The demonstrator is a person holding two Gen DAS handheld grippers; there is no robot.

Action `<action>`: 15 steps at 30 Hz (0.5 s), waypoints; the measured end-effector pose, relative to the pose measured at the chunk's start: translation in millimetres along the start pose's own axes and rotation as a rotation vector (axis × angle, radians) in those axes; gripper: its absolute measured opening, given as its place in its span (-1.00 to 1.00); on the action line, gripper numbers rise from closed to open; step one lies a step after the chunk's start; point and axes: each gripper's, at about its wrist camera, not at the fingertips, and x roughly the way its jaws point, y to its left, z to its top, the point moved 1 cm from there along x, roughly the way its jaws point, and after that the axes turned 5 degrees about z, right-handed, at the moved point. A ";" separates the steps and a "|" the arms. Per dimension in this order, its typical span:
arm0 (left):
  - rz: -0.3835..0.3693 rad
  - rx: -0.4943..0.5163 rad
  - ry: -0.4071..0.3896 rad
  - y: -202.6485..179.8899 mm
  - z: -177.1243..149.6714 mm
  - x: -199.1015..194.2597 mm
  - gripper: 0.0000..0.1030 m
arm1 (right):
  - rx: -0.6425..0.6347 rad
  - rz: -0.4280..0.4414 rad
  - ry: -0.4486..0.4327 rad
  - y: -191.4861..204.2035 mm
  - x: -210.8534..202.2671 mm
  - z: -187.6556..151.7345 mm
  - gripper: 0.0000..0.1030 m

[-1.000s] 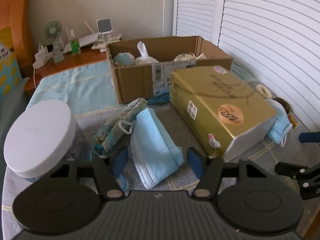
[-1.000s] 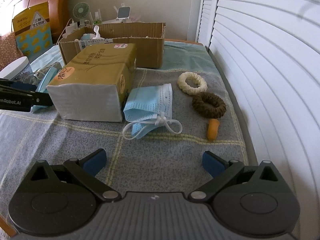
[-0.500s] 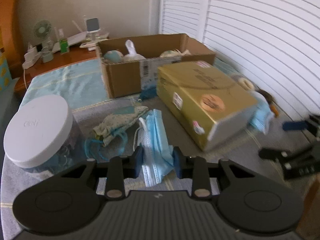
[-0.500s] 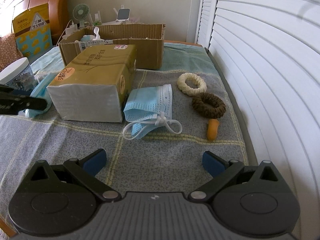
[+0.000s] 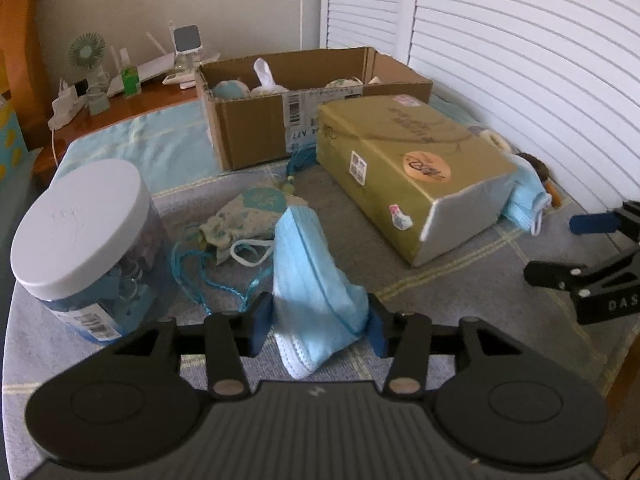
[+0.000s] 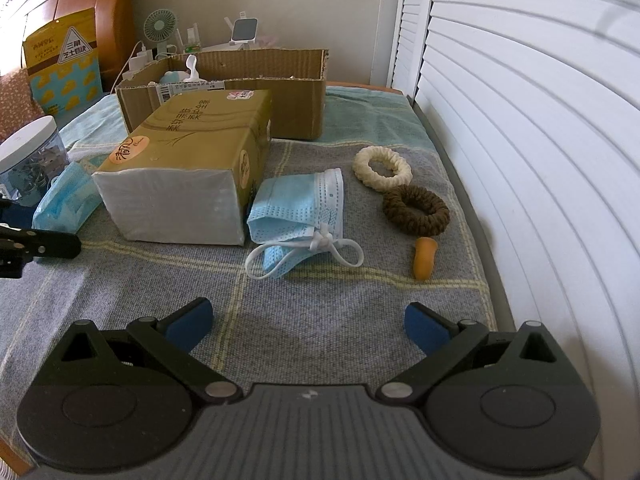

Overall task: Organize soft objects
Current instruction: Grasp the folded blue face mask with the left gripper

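Observation:
My left gripper has its blue pads against both sides of a folded blue face mask, gripping it just above the grey cloth. A patterned fabric pouch with a teal cord lies behind it. My right gripper is open and empty, low over the cloth. Ahead of it lie a second blue mask, a cream scrunchie, a brown scrunchie and a small orange piece. An open cardboard box at the back holds several soft items.
A gold tissue pack lies mid-table between the two grippers. A clear jar with a white lid stands at the left. White louvred shutters bound the right side. A nightstand with a fan and chargers sits behind.
My left gripper closed in around the blue mask and now holds it; half a second ago its pads were nearer together. The view swung left then back. My right gripper stayed still and open.

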 end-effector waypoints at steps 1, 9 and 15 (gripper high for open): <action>-0.003 -0.006 -0.001 0.2 0.1 0.3 -0.01 | -0.001 0.000 0.000 -0.2 0.0 0.2 1.00; -0.003 -0.020 -0.006 -2.6 -0.1 1.3 0.07 | -0.029 -0.031 -0.003 5.0 5.7 9.5 1.00; -0.003 -0.028 -0.003 -2.8 1.3 2.1 0.07 | -0.096 -0.076 -0.025 11.0 8.6 19.7 0.85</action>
